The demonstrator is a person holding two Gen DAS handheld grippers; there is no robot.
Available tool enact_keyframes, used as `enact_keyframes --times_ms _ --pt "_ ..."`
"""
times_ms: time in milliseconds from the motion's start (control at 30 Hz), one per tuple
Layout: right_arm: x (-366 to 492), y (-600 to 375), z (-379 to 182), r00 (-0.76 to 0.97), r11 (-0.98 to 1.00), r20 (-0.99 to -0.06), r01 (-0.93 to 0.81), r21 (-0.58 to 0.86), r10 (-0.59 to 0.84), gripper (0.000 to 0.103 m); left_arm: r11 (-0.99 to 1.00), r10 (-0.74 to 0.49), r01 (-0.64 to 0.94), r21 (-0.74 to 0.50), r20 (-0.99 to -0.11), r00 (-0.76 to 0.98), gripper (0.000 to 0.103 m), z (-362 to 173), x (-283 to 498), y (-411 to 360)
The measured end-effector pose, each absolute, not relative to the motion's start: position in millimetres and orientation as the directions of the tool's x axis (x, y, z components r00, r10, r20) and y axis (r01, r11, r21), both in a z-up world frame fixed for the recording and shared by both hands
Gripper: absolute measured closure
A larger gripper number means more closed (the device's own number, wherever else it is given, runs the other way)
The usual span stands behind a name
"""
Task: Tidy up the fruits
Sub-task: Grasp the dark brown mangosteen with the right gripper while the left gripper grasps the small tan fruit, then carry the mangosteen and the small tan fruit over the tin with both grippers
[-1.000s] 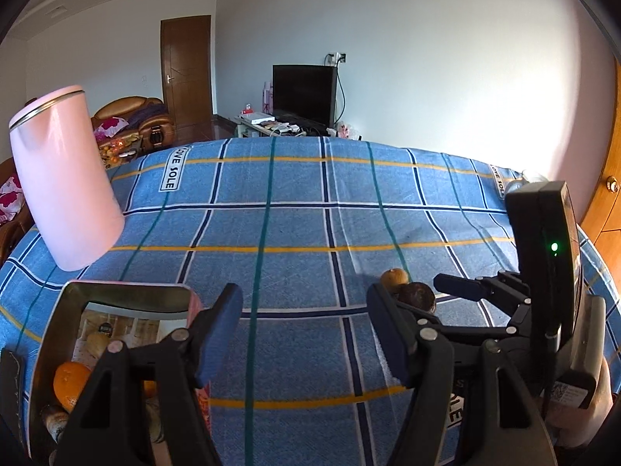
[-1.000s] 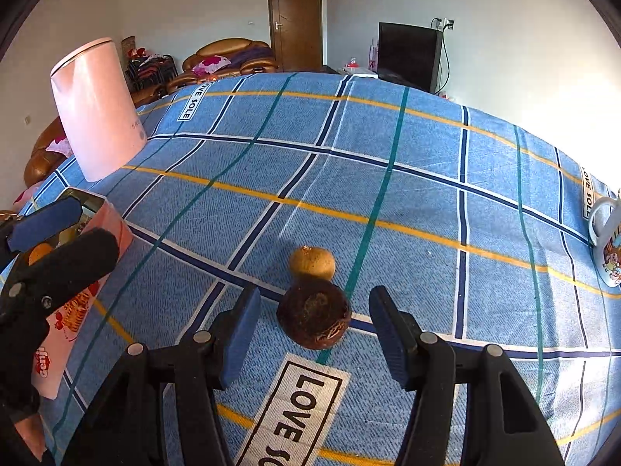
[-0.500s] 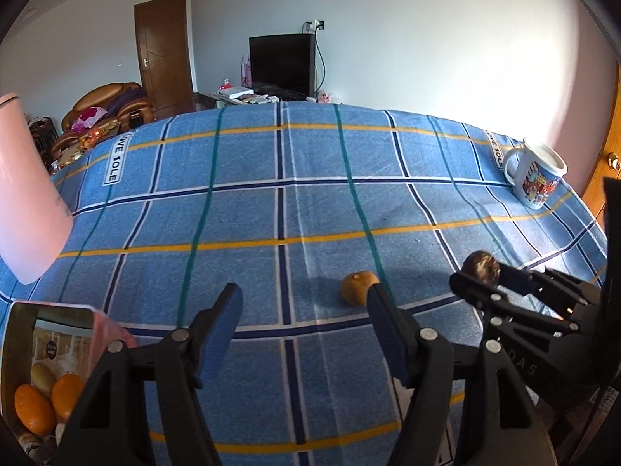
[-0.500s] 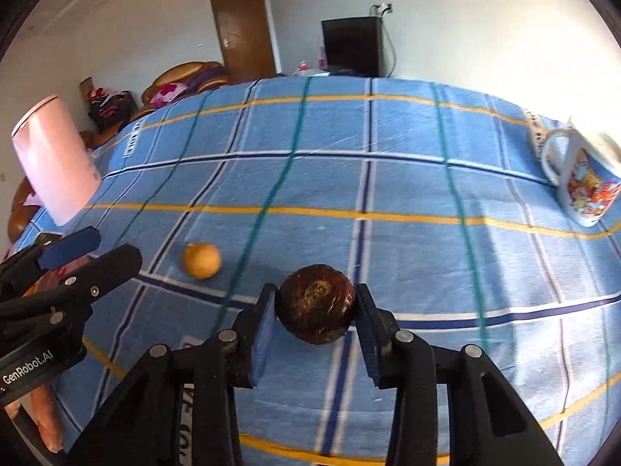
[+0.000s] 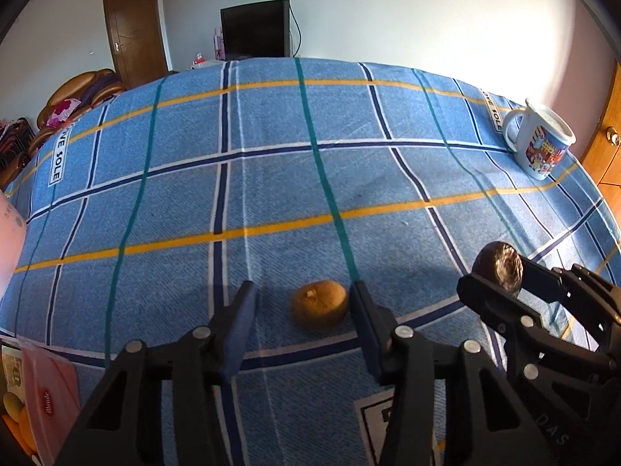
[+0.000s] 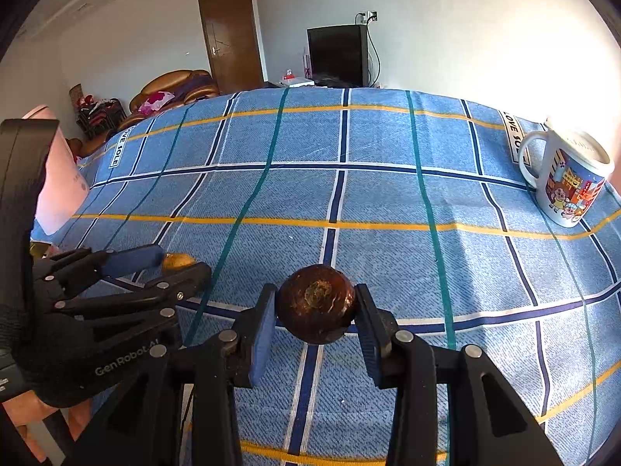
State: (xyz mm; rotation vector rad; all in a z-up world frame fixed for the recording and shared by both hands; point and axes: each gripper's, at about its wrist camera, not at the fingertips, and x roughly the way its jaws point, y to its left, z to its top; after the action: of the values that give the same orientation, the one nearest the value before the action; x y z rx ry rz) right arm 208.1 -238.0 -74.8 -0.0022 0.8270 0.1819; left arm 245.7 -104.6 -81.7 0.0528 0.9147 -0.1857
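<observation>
A small tan round fruit [image 5: 319,305] lies on the blue checked cloth [image 5: 271,155]. My left gripper [image 5: 302,310] is open, with the fruit between its fingers, nearer the right one. The fruit also shows in the right wrist view [image 6: 177,261]. My right gripper [image 6: 315,310] is shut on a dark brown round fruit [image 6: 316,308] and holds it above the cloth. That fruit also shows in the left wrist view [image 5: 498,266]. A pink tin [image 5: 42,400] with several fruits inside sits at the lower left.
A printed white mug [image 6: 568,180] stands at the right edge of the table. A tall pink cup [image 6: 58,178] stands at the left. Beyond the table are a television, a door and an armchair.
My right gripper closed on the dark brown fruit and lifted it off the cloth. My left gripper moved right from the tin until its open fingers straddle the tan fruit.
</observation>
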Motion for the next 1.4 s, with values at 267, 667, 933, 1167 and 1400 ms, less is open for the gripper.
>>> enact_keyframes --times_ms 267,667,933,1167,1400 --pt "207.6 -234.6 -74.6 0.667 0.980 -0.722 -0.183 0.081 0.185 0.062 0.978 -0.162 0.204 -0.044 -0.777 0.608 0.074 -80.2 237.4 -100.5" --pt "198.5 -228.8 -67.1 0.708 0.978 -0.680 -0.195 0.076 0.194 0.062 0.980 -0.167 0.193 -0.045 -0.715 0.679 0.074 -67.8 214.1 -95.3" --pt "187.9 -235.3 -58.6 0.757 0.980 -0.623 -0.175 0.095 0.196 0.062 0.984 -0.133 0.181 0.002 -0.671 0.730 0.074 -60.3 199.0 -99.4" --pt "176.8 -234.3 -50.4 0.801 0.983 -0.571 -0.167 0.076 0.180 0.062 0.987 -0.125 0.159 -0.002 -0.631 0.765 0.074 -54.0 186.0 -96.3" --pt "163.7 -232.3 -42.1 0.851 0.987 -0.504 -0.155 0.035 0.151 0.062 0.989 -0.117 0.145 0.001 -0.586 0.801 0.074 -48.4 173.2 -93.6"
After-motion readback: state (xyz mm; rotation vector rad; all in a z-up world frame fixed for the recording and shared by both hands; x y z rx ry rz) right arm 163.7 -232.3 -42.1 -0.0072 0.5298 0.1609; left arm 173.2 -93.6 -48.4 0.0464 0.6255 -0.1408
